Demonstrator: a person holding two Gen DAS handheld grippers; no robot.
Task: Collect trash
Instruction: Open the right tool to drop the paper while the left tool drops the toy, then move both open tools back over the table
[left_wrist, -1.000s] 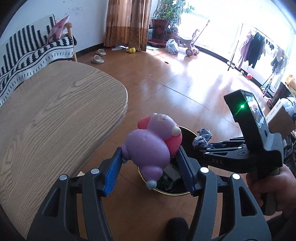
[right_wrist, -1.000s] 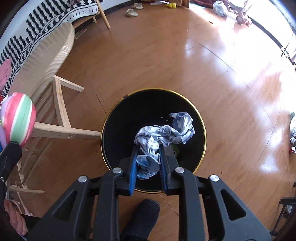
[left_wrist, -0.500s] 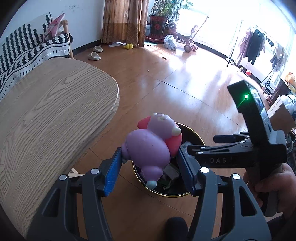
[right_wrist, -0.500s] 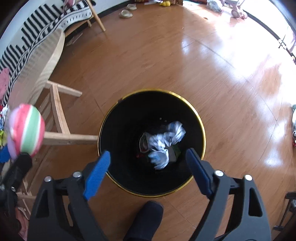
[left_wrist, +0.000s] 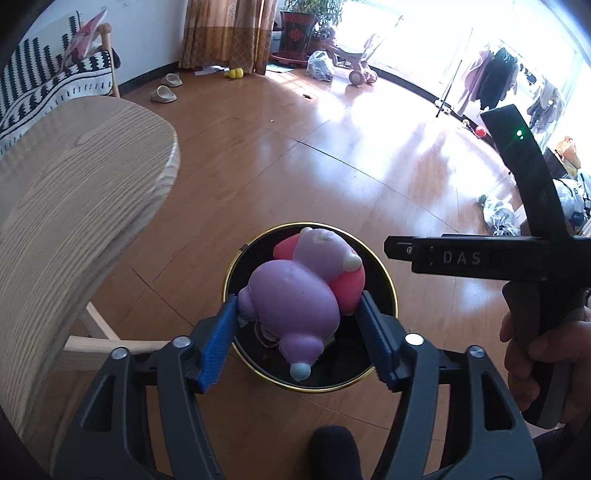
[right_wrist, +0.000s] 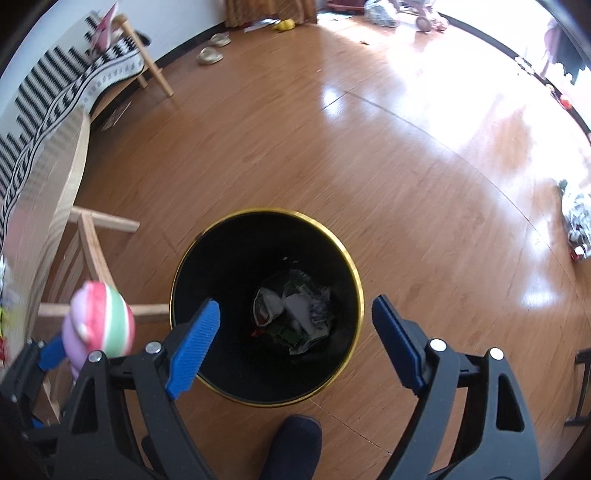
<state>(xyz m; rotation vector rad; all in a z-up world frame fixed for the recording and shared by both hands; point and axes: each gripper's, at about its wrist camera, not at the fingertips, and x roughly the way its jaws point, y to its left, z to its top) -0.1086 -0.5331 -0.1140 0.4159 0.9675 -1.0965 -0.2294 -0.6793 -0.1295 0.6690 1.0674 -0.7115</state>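
Two grippers hang over one black bin (right_wrist: 192, 280) with a gold rim, which stands on the wooden floor (right_wrist: 332, 147) beside a pale wooden table (left_wrist: 74, 192). Below and ahead of the right gripper (right_wrist: 295, 332) the bin's mouth fills the gap between its blue pads; those jaws stand wide apart, released, with nothing between them. Down on the bin's bottom, straight under that gap, lies the crumpled paper trash (right_wrist: 295, 314) — white, grey and green scraps in a loose heap. The left gripper (left_wrist: 299, 317) carries a purple and pink plush toy (left_wrist: 295, 291) between its pads, directly above the bin; its jaws have just been opening. The left pad touches the toy's purple side and the right pad its pink part, though whether they still press I cannot tell. A hand (left_wrist: 543, 354) holds the right gripper's handle, off to the right of the left jaws. Nearest, below both pairs of jaws, a dark sock-clad foot (right_wrist: 291, 446) rests on the floor.
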